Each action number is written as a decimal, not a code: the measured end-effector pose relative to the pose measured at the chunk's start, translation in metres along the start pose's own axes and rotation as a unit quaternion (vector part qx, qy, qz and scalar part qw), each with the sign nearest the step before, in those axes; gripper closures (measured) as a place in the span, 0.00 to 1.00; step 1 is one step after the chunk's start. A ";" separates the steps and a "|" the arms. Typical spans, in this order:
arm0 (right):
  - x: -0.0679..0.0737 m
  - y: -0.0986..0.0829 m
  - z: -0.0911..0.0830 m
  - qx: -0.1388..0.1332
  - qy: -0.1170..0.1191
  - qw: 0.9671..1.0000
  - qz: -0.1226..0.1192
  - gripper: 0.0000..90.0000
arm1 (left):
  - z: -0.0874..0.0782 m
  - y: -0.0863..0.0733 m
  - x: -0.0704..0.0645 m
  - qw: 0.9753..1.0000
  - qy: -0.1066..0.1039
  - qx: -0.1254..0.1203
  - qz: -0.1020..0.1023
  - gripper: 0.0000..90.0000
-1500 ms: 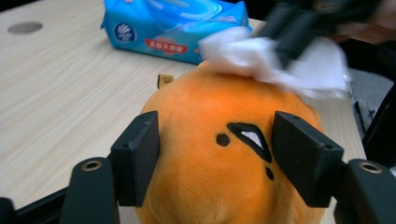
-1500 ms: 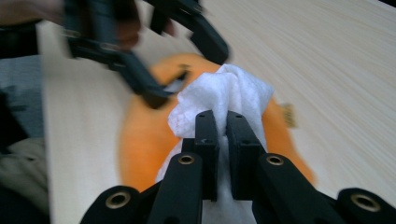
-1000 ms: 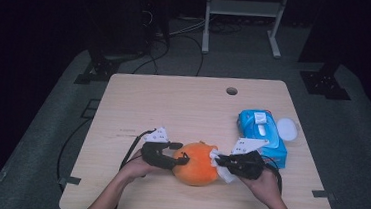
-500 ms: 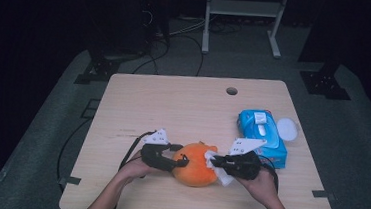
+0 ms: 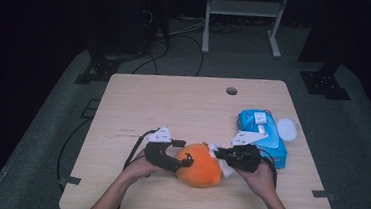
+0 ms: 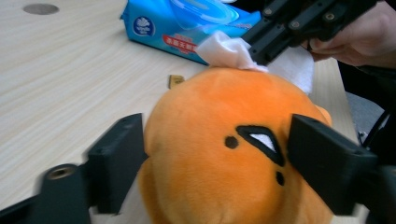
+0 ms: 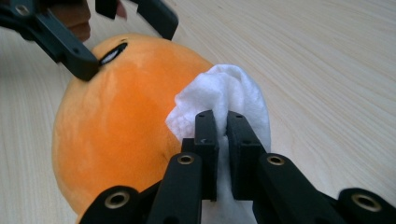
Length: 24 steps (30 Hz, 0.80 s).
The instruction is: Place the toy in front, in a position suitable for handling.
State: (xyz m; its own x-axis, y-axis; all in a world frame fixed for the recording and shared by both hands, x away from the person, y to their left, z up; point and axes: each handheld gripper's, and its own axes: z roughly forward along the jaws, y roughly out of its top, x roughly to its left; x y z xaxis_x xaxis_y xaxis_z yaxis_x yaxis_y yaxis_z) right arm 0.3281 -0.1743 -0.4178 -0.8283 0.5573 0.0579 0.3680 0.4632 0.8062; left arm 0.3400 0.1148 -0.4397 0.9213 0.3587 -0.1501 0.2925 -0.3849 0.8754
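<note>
Orange plush toy (image 5: 201, 164), round and soft-napped, resting on the near middle of the bench (image 5: 173, 103), between the two grippers. In the left gripper view its fabric is a saturated, even orange with a fine fuzzy pile; it bears stitched black marks: a small round dot, a slanted black-outlined shape with a white centre, and a second small dot lower down. Its body bulges smoothly, without visible limbs apart from a small orange nub at its far right edge in that view.

White wipe (image 7: 224, 100), crumpled and textured, pressed against the upper side of the toy. It touches the orange fabric, and part of it hangs behind the toy toward the bench.

Right gripper (image 7: 222, 121), jaws drawn together and clamped on the wipe, whose folds bulge out above and beside the jaw tips. In the high view this gripper lies at the toy's right side, held in the person's right hand (image 5: 260, 178).

Left gripper (image 6: 215, 154), jaws spread on either side of the toy, one at each flank and clamping it at its widest part. In the high view it meets the toy from the left, held in the person's left hand (image 5: 138, 167).

Blue pack of wipes (image 5: 261, 135), lying flat on the bench just beyond the right gripper, its lid flap open at the far right. A round hole (image 5: 231, 91) marks the far side of the bench.
</note>
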 end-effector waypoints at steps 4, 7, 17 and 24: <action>0.013 0.006 0.001 -0.002 0.001 1.000 -0.024 0.92 | 0.004 -0.001 -0.006 1.000 0.012 0.015 0.007 0.34; 0.024 0.010 0.004 -0.006 0.009 0.999 -0.032 0.92 | 0.004 -0.003 -0.009 1.000 0.014 0.017 0.017 0.34; 0.013 0.008 0.001 -0.004 0.013 1.000 -0.014 0.92 | 0.003 -0.001 -0.017 0.999 -0.002 0.024 0.044 0.37; 0.004 0.006 -0.004 -0.010 0.021 1.000 0.015 0.92 | 0.004 -0.001 -0.017 0.999 -0.004 0.023 0.037 0.37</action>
State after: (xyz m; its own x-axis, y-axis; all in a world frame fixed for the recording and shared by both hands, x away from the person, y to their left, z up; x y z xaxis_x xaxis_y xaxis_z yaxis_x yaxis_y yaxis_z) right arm 0.3253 -0.1717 -0.4106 -0.8338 0.5418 0.1061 0.3847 0.4323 0.8156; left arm 0.3252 0.1058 -0.4403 0.9427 0.3216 -0.0887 0.2344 -0.4496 0.8619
